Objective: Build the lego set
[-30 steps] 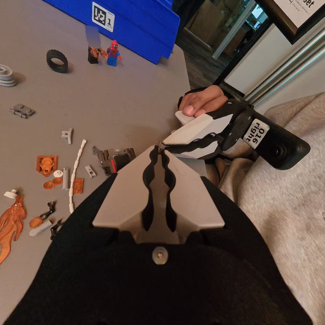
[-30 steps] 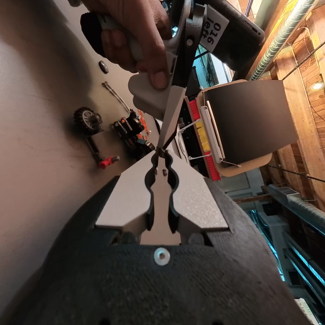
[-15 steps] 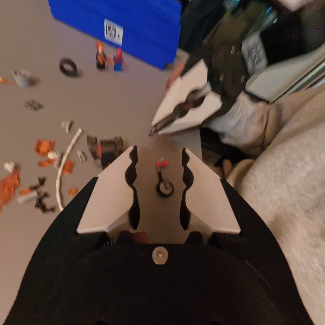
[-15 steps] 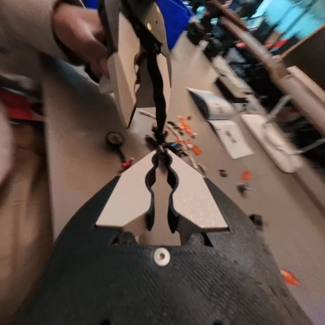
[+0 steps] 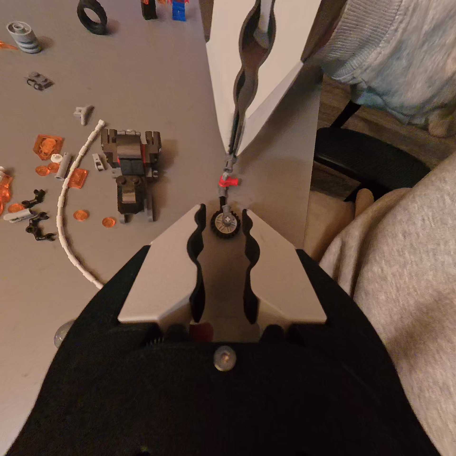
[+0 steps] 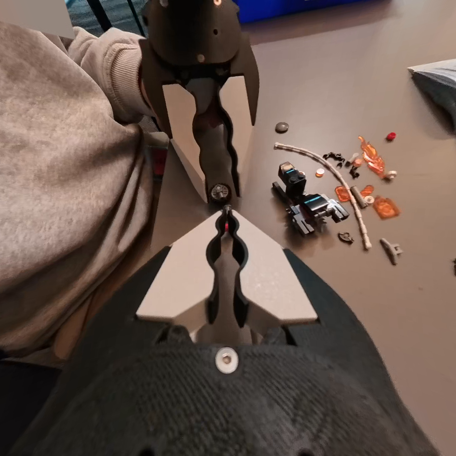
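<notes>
A small black wheel with a grey hub [image 5: 225, 222] lies on the grey table, joined to a thin black axle with a red connector [image 5: 228, 182]. My left gripper [image 5: 223, 209] is open, low over the table, one finger on each side of the wheel. My right gripper [image 5: 231, 155] comes in from the far side, shut on a small grey pin [image 5: 228, 165] in line with the red connector. In the right wrist view my right gripper [image 6: 227, 211] faces the wheel [image 6: 220, 192], which sits between the left gripper's fingers [image 6: 201, 172].
A dark half-built bike body [image 5: 133, 172] lies left of the wheel, also in the right wrist view [image 6: 308, 204]. A white flexible hose [image 5: 71, 197], orange clear pieces [image 5: 48, 146], a black tyre [image 5: 91, 16] and a grey hub [image 5: 23, 37] lie around. The table edge [image 5: 312, 172] is close on the right. My right fingertips sit around 4 cm from my left ones. About 20 cm separates my right fingertips from the grey hub [image 5: 23, 37].
My left gripper opened, let go at the right gripper's tips and dropped down around the wheel. My right gripper swung round with the pin and lowered toward the red connector.
</notes>
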Action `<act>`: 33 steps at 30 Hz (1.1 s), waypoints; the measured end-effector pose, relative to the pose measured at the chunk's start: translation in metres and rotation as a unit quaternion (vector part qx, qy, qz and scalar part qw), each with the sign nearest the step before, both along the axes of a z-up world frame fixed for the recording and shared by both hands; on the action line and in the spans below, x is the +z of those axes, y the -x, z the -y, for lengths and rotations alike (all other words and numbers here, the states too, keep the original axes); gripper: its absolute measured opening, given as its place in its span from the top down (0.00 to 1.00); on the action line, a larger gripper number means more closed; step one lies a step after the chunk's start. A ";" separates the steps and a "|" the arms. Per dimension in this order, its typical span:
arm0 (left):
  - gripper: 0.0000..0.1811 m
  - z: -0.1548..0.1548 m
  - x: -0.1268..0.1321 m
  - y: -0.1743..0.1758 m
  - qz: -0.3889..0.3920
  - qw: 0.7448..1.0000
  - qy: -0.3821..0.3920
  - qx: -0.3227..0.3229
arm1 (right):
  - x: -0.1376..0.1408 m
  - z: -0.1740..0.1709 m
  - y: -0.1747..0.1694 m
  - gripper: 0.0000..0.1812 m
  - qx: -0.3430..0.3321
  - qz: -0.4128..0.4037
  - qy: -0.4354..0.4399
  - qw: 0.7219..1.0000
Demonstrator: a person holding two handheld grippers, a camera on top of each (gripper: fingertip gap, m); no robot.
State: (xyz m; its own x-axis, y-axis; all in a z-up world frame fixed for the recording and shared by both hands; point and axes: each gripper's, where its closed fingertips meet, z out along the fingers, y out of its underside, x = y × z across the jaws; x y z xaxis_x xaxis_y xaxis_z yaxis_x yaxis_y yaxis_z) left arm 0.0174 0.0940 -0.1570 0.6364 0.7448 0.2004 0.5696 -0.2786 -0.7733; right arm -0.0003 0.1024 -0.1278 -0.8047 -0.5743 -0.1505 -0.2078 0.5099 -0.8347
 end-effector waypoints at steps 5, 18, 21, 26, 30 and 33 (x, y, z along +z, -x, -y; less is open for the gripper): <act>0.88 -0.002 -0.004 -0.001 0.004 1.000 0.017 -0.006 | -0.004 0.000 0.003 1.00 -0.007 0.025 -0.007 1.000; 0.88 -0.002 -0.004 -0.001 0.025 1.000 -0.009 -0.009 | -0.034 -0.015 0.034 1.00 -0.104 0.099 -0.115 0.983; 0.88 -0.002 -0.003 -0.001 0.025 0.999 -0.018 -0.008 | -0.036 -0.014 0.039 1.00 -0.126 0.127 -0.135 0.975; 0.89 -0.001 -0.001 0.000 0.023 0.999 -0.026 -0.006 | -0.034 -0.012 0.043 0.97 -0.141 0.158 -0.141 0.967; 0.88 -0.002 -0.001 0.000 0.023 0.999 -0.023 -0.007 | -0.025 -0.013 0.045 0.90 -0.135 0.145 -0.109 0.974; 0.88 -0.002 -0.002 -0.001 0.025 0.999 -0.022 -0.007 | -0.021 -0.015 0.046 0.90 -0.125 0.079 -0.082 0.986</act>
